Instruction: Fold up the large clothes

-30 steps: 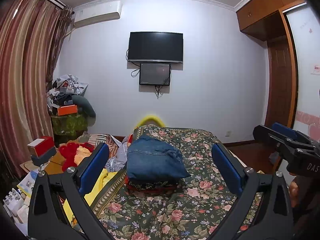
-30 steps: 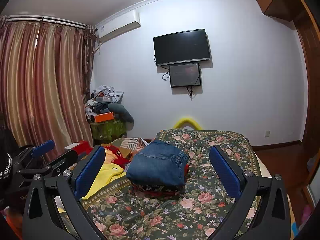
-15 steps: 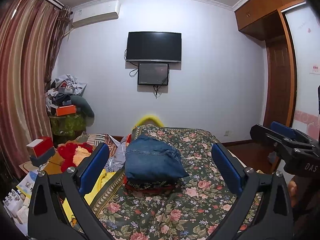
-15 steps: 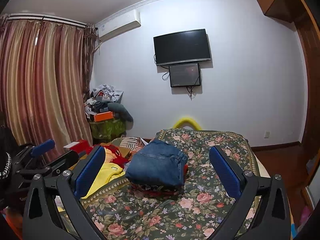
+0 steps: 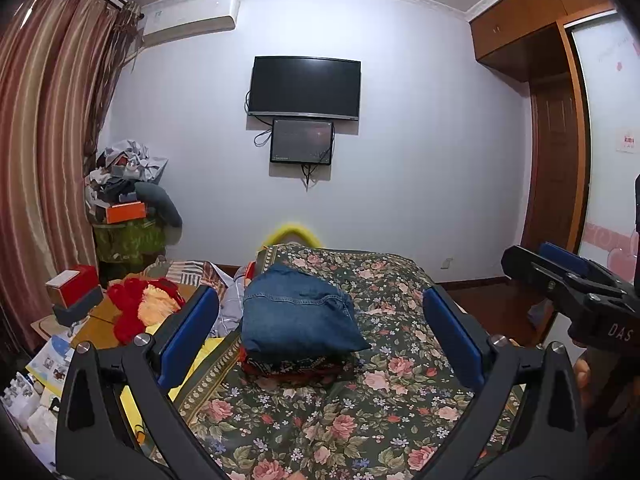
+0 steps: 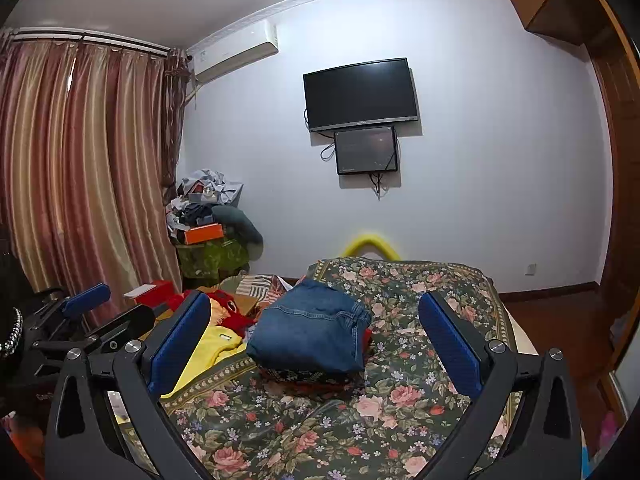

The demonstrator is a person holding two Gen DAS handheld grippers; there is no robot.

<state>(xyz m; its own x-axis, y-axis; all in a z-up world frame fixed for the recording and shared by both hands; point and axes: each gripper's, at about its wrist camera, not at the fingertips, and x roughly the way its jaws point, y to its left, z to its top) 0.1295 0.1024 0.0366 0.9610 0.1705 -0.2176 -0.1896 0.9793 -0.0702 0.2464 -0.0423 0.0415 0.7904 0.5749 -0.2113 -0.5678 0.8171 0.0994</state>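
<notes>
Folded blue jeans (image 5: 298,320) lie on top of a small stack of folded clothes (image 5: 292,368) on the floral bed cover (image 5: 360,420). My left gripper (image 5: 320,296) is held open above the near part of the bed, well short of the stack, with nothing between its blue pads (image 5: 192,328). My right gripper (image 6: 316,300) is also open and empty, facing the same jeans (image 6: 312,332) from slightly further right. Each gripper shows in the other's view: the right gripper (image 5: 532,252) at the right edge, the left gripper (image 6: 126,302) at the left edge.
A yellow garment (image 6: 212,344) and red clothes (image 5: 128,300) lie heaped left of the bed, beside boxes (image 5: 72,288). A cluttered pile (image 6: 208,216) stands in the corner by the curtain (image 6: 80,180). A TV (image 5: 304,86) hangs on the far wall; a wardrobe (image 5: 560,140) is at right.
Almost nothing: the left wrist view drifts very slightly, and both grippers stay open above the bed. The jeans stack has not moved.
</notes>
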